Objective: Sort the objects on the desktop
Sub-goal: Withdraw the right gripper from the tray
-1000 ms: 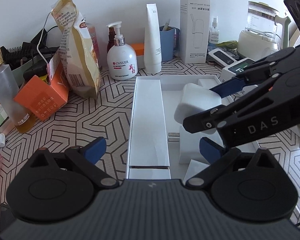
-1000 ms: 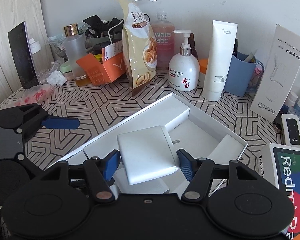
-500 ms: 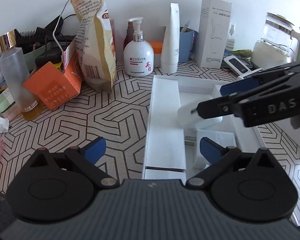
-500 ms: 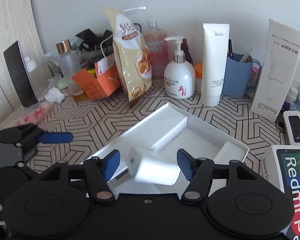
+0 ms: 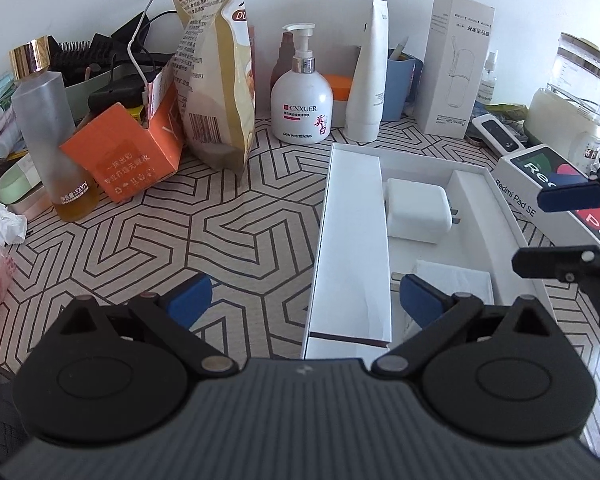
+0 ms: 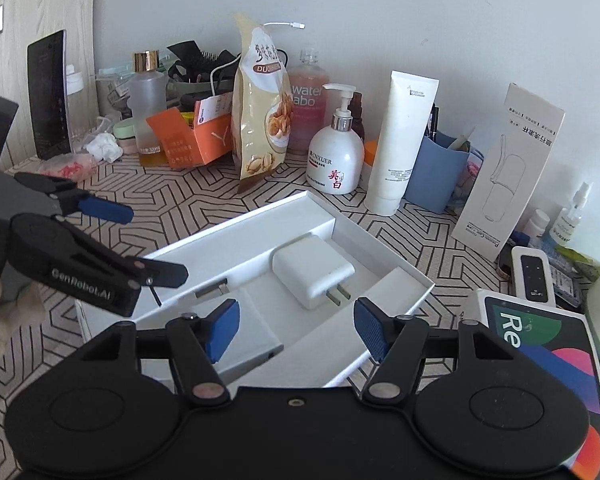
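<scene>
White charger (image 6: 314, 276): lies flat in the middle compartment of the open white box (image 6: 396, 276), prongs pointing toward the box's near-right wall; free of both grippers. White box: sits on the patterned tabletop (image 5: 228, 232), with a long raised white insert along its left side and a folded white paper in the near compartment. Right gripper (image 6: 296, 326): fingers spread apart, holding nothing, hovering at the near edge of the box just short of the charger. Left gripper (image 5: 304, 298): fingers wide apart, empty, straddling the box's left wall. Along the wall, from left: frosted bottle with gold cap (image 5: 46, 128), orange carton (image 5: 128, 156), snack bag (image 5: 220, 68), pump bottle (image 5: 302, 100), white tube (image 5: 370, 76), blue cup (image 5: 400, 88), tall white carton (image 5: 456, 68). Tablet box (image 6: 544, 360) lies right of the white box.
</scene>
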The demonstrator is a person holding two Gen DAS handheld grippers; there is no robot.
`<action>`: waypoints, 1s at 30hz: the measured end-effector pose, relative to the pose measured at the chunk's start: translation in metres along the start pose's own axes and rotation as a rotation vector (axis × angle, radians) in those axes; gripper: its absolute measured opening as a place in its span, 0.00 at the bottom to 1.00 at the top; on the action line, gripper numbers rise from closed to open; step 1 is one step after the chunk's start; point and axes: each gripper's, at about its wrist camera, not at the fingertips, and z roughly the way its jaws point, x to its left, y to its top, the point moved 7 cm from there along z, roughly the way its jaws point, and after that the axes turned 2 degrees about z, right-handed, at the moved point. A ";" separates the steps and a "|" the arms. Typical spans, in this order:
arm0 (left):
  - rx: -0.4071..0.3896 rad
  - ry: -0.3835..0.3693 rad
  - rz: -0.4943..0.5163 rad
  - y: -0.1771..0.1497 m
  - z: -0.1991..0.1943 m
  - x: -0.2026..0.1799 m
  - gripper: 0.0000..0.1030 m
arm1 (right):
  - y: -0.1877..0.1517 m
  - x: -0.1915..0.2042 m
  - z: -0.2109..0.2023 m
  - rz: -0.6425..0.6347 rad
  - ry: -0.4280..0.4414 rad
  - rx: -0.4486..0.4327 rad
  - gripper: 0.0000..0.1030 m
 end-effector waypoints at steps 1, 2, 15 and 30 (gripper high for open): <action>0.000 0.001 -0.004 0.000 0.000 0.001 0.99 | -0.002 0.001 -0.002 -0.013 -0.001 0.006 0.67; 0.000 0.003 -0.009 0.000 0.000 0.001 0.99 | -0.004 0.002 -0.002 -0.024 -0.001 0.009 0.67; 0.011 -0.006 -0.039 -0.001 0.003 0.005 0.99 | -0.014 0.059 0.022 -0.161 0.108 0.085 0.66; -0.019 -0.064 0.036 -0.003 -0.019 -0.057 0.99 | -0.078 0.026 -0.067 0.135 0.186 0.125 0.71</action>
